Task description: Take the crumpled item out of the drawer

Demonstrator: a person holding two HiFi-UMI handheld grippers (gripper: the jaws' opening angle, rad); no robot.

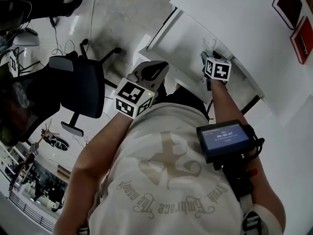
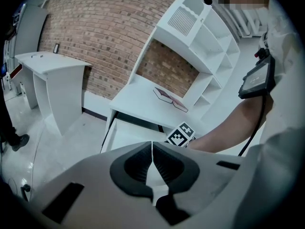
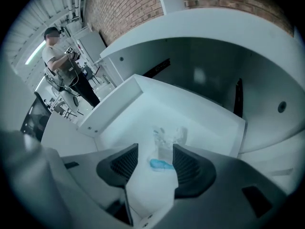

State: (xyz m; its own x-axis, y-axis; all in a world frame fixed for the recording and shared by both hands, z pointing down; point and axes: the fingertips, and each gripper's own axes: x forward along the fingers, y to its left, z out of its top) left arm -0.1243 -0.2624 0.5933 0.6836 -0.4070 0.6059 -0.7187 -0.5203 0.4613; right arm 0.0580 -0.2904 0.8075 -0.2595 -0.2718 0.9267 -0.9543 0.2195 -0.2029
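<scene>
The crumpled item (image 3: pixel 167 136) is a clear, squashed plastic piece with a blue end (image 3: pixel 161 164). It lies on the floor of the open white drawer (image 3: pixel 119 104). My right gripper (image 3: pixel 155 163) is inside the drawer, open, with a pad on each side of the item's near end and neither pressing on it. In the head view the right gripper (image 1: pixel 208 58) reaches into the drawer (image 1: pixel 166 43) under the desk. My left gripper (image 2: pixel 152 163) is shut and empty, held back near my body (image 1: pixel 146 72).
A white desk (image 2: pixel 143 99) carries an open book (image 2: pixel 170 99), with white shelves (image 2: pixel 200 46) above it. A white stand (image 2: pixel 52 80) is at the left by the brick wall. A black office chair (image 1: pixel 80 87) stands behind me. Another person (image 3: pixel 62 66) stands far off.
</scene>
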